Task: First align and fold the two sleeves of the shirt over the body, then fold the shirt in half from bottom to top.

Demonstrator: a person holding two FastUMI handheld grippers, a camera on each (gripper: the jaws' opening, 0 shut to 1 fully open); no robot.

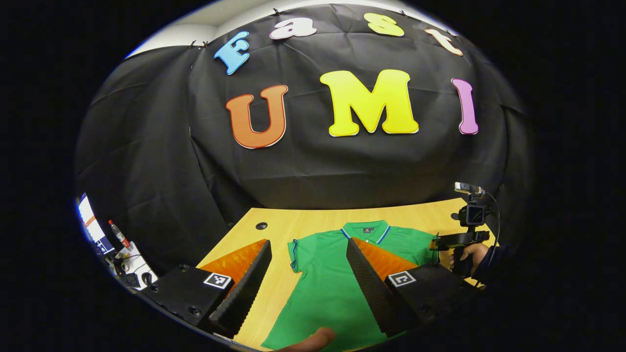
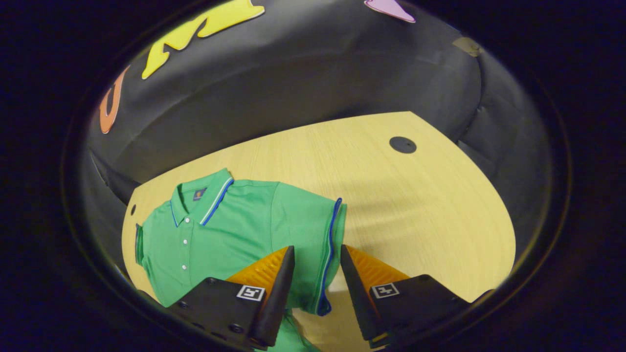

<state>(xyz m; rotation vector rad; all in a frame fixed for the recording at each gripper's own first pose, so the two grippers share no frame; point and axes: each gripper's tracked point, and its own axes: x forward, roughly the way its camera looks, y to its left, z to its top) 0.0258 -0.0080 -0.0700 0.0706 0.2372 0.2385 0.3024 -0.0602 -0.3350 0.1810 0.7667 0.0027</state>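
Observation:
A green polo shirt (image 1: 327, 283) with blue trim lies flat on the wooden table (image 1: 288, 230), collar (image 1: 366, 230) at the far side and both sleeves spread out. My left gripper (image 1: 309, 242) hangs open above the shirt's left half, its fingers wide apart and holding nothing. In the right gripper view the shirt (image 2: 230, 230) lies at the left, and my right gripper (image 2: 317, 248) stands open with the blue-trimmed hem of the right sleeve (image 2: 303, 215) in the gap between its fingers. The left gripper view also shows the right gripper (image 1: 457, 239) and the hand (image 1: 470, 255) holding it at the shirt's right edge.
A round cable hole (image 2: 402, 144) sits in the bare table (image 2: 415, 205) to the right of the shirt, and another hole (image 1: 261, 226) at the far left corner. A bottle (image 1: 119, 234) and desk clutter lie off the table's left. A fingertip (image 1: 315, 339) shows at the bottom edge.

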